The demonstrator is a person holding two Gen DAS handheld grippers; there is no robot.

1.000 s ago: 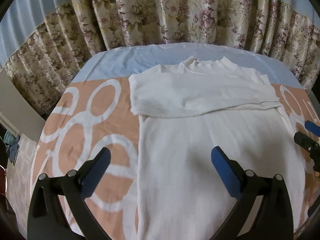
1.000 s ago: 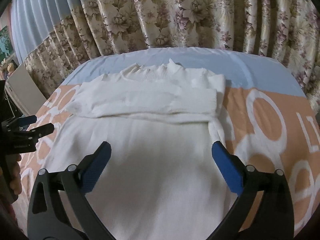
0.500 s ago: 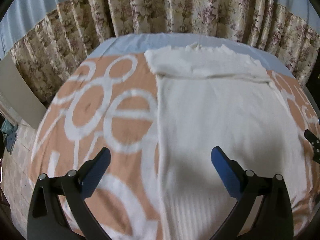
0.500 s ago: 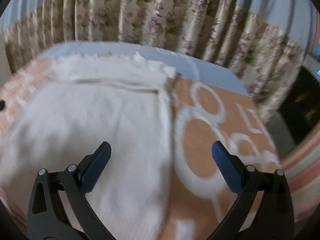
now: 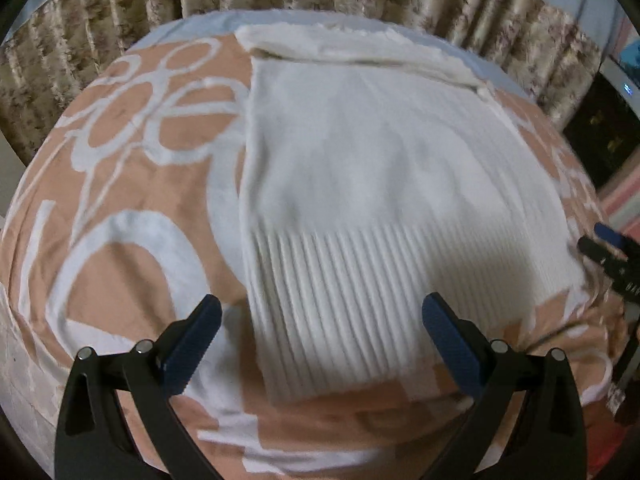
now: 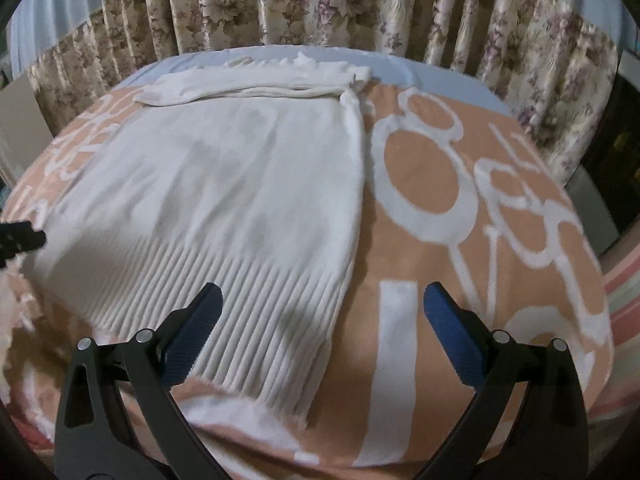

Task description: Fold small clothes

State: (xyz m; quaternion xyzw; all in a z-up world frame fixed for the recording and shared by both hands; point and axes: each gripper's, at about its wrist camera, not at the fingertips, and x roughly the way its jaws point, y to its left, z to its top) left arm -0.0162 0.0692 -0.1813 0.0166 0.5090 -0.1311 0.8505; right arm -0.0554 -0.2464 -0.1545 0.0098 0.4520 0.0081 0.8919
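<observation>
You've pulled both grippers back to the ribbed hem of the white sweater (image 5: 372, 184) — left gripper (image 5: 320, 344), right gripper (image 6: 322, 334), jaws apart, empty — hem fold next.

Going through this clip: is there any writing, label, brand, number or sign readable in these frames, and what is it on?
Nothing reads as a word.
Blanket: large white rings and strokes, possibly letters, but they spell nothing readable.
Right gripper: small white marking on its body, too blurred to read.
White sweater: no label or print visible.
</observation>
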